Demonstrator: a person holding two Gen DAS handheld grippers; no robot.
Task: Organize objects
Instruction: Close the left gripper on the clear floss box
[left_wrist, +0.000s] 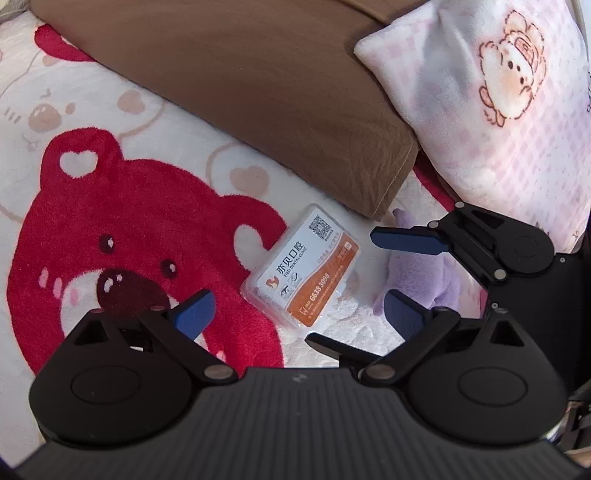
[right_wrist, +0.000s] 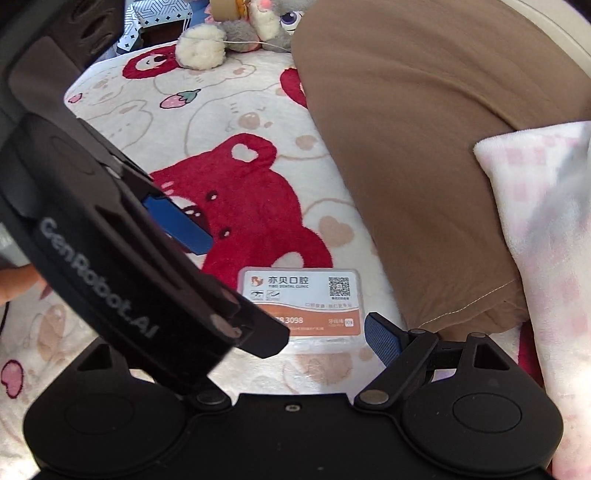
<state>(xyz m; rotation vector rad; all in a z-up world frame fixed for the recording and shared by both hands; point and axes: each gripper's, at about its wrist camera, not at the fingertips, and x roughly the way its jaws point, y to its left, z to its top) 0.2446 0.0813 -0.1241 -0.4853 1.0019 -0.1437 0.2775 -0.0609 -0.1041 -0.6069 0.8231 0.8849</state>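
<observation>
My left tongs (left_wrist: 299, 314) stand wide with nothing between the blue pads, hanging over the bed's fleecy blanket (left_wrist: 122, 96) with its big red bear print (left_wrist: 147, 221). The clear plastic box (left_wrist: 304, 266), labelled in white and orange with a square code, lies flat on the blanket just beyond my left fingertips, touching neither pad. It sits beside the bear's ear, close to the near corner of the brown pillow (left_wrist: 258, 92). My right tongs (left_wrist: 391, 273) come in from the side, also spread wide and empty, their pads apart just next to the box. Under them lies a small purple plush toy (left_wrist: 421, 273). A pink checked pillow (left_wrist: 498, 110) with a cartoon bear leans past the brown one. Toward the bed's far edge, the right view shows a grey plush toy (right_wrist: 258, 22).
</observation>
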